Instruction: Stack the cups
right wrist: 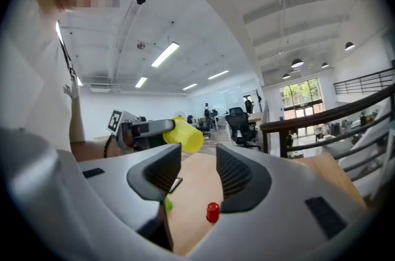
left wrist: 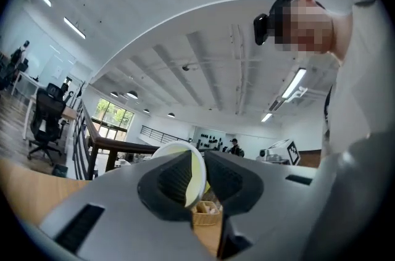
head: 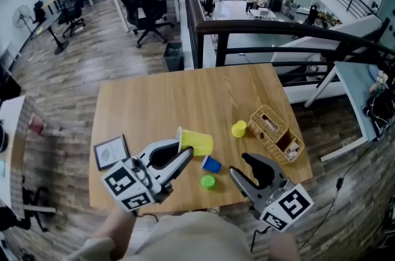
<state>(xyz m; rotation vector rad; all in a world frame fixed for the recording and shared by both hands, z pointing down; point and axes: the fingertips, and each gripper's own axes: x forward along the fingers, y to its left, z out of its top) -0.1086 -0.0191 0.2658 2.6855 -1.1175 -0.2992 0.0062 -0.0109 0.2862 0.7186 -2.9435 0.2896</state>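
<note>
Left claw (head: pixel 185 155) clamps yellow cup (head: pixel 197 143) by its rim, right claw (head: pixel 241 165) gapes empty, basket (head: pixel 264 110) holds small items.

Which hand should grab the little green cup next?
Probably right: the right hand-held gripper is open and empty near the green cup, while the left hand-held gripper is busy gripping the big yellow cup.

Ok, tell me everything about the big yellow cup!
The big yellow cup looks like smooth, plain plastic, wider at its mouth. It is tipped on its side, held above the wooden table. The left hand-held gripper pinches its rim, one jaw inside, one outside. Nothing else seems to touch it.
</note>
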